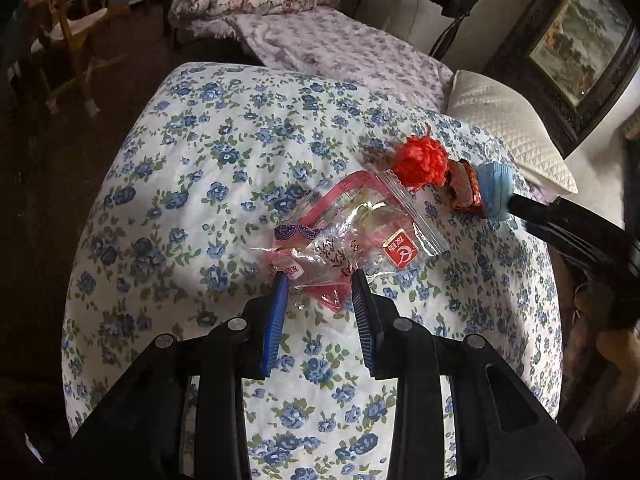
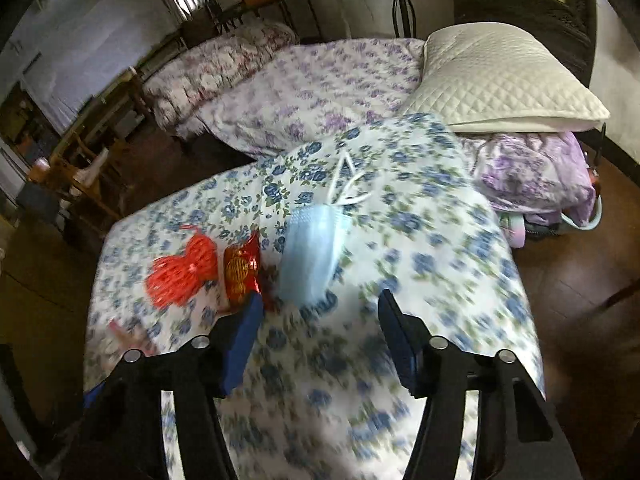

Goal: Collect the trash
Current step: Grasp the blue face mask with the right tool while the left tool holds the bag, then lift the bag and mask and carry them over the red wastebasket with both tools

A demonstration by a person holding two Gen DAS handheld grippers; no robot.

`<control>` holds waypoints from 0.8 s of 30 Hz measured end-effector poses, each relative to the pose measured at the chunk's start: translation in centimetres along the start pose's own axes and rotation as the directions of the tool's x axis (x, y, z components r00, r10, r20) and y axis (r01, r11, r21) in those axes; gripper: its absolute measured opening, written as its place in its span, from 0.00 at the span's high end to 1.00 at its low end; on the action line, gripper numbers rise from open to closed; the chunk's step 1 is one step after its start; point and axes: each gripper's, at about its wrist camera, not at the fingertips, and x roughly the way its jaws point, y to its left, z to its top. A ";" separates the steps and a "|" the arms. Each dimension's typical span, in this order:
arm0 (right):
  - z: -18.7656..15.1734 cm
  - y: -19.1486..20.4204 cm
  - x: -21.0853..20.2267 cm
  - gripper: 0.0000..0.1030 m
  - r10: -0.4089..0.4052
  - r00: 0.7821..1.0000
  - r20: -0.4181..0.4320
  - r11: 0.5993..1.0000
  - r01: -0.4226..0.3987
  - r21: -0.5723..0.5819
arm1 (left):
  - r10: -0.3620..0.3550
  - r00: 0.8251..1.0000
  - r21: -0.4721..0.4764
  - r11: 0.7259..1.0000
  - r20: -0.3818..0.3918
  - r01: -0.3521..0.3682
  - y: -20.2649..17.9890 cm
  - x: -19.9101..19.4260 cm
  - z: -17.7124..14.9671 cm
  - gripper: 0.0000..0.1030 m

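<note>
Blue-flowered bedding fills both views, four scraps lying on it. At lower centre of the left view, the left gripper stands open around a clear pink-printed wrapper, apparently the pickup step; closing on the crinkled film comes next. Right of centre, beyond it, lie a red mesh net, a red-gold foil wrapper and a folded blue face mask, before the open, empty right gripper

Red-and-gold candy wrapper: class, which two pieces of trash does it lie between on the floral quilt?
In the right wrist view, the red-and-gold candy wrapper lies between the red mesh net and the blue face mask.
</note>
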 end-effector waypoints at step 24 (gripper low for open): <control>-10.6 -3.2 -7.7 0.78 0.184 0.982 0.050 0.979 -0.188 0.074 | -0.016 0.999 0.022 1.000 0.037 0.015 0.1 -1.0 0.1 0.31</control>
